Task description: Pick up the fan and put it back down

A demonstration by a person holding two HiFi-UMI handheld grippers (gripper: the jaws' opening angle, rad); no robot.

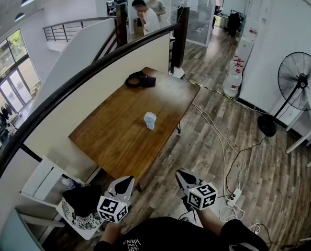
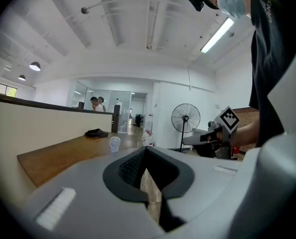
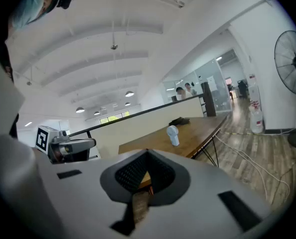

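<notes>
A small white fan (image 1: 150, 121) stands upright near the middle of the wooden table (image 1: 119, 140). It shows far ahead in the left gripper view (image 2: 114, 143) and in the right gripper view (image 3: 173, 135). My left gripper (image 1: 127, 182) hangs off the table's near end, jaws shut, nothing in them. My right gripper (image 1: 181, 175) is beside it over the floor, also shut and empty. Both are well short of the fan. Each gripper's view looks over its own closed jaws (image 2: 147, 156) (image 3: 147, 158).
A black bundle (image 1: 140, 79) lies at the table's far end. A tall pedestal fan (image 1: 297, 85) stands at the right, and cables with a power strip (image 1: 233, 196) lie on the floor. A white chair with a dark bag (image 1: 82, 200) sits left. Two people stand far back.
</notes>
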